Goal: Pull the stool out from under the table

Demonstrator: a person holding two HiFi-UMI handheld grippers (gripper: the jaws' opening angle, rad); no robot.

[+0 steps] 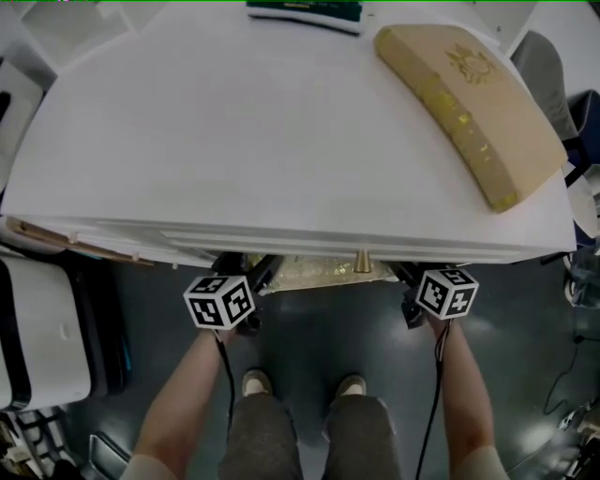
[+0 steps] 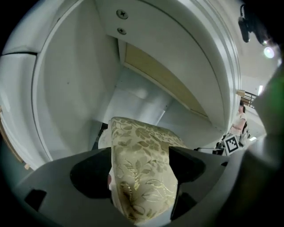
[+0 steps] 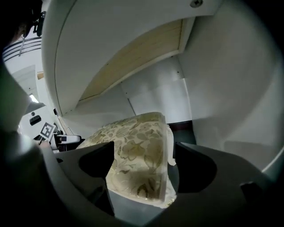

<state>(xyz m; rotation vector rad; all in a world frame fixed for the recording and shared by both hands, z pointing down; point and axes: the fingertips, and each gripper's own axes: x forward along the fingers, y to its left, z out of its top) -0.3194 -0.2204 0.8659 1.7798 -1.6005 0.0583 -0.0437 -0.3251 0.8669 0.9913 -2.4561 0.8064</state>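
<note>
The stool [image 1: 319,270] has a cushion in gold floral cloth and stands tucked under the front edge of the white table [image 1: 281,141]. My left gripper [image 1: 246,281] reaches under the table at the cushion's left side. In the left gripper view the cushion's [image 2: 142,155] edge fills the gap between the jaws of the left gripper [image 2: 141,173]. My right gripper [image 1: 412,286] is at the cushion's right side. There the cushion [image 3: 137,150] also lies between the jaws of the right gripper [image 3: 143,166], with a thin gap at one pad. Both stand open around the cushion.
A tan curved board [image 1: 469,103] and a dark green item [image 1: 305,11] lie on the tabletop. A small brass knob [image 1: 361,260] hangs under the table's edge. A white cabinet [image 1: 42,328] stands at the left on the dark floor. The person's shoes [image 1: 255,382] are behind the stool.
</note>
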